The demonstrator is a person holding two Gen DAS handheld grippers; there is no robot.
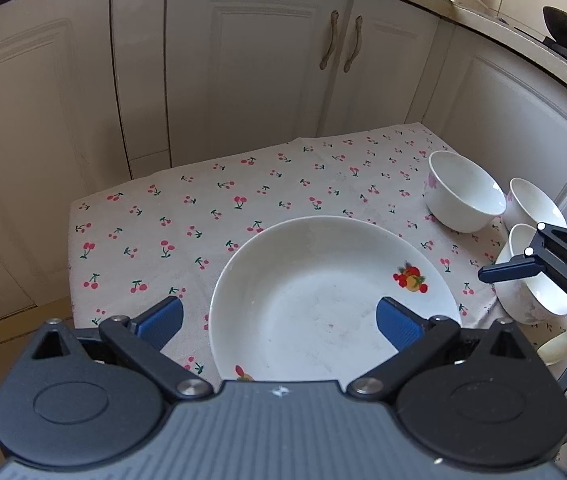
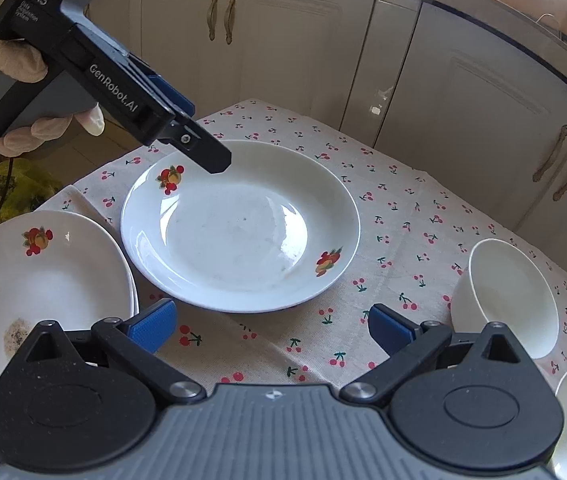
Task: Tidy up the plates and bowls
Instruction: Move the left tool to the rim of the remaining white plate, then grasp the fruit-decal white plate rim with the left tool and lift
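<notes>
Open tongs (image 1: 279, 322) — three bowls (image 1: 463, 192)

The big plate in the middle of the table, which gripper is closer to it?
Left. The left gripper hangs open over the plate, one finger above its rim. The right gripper is open over the cloth beside the plate.

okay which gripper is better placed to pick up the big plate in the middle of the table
Left, probably. The left gripper is open and straddles the near rim of the plate. The right gripper, also open, hangs over bare tablecloth short of that plate.
</notes>
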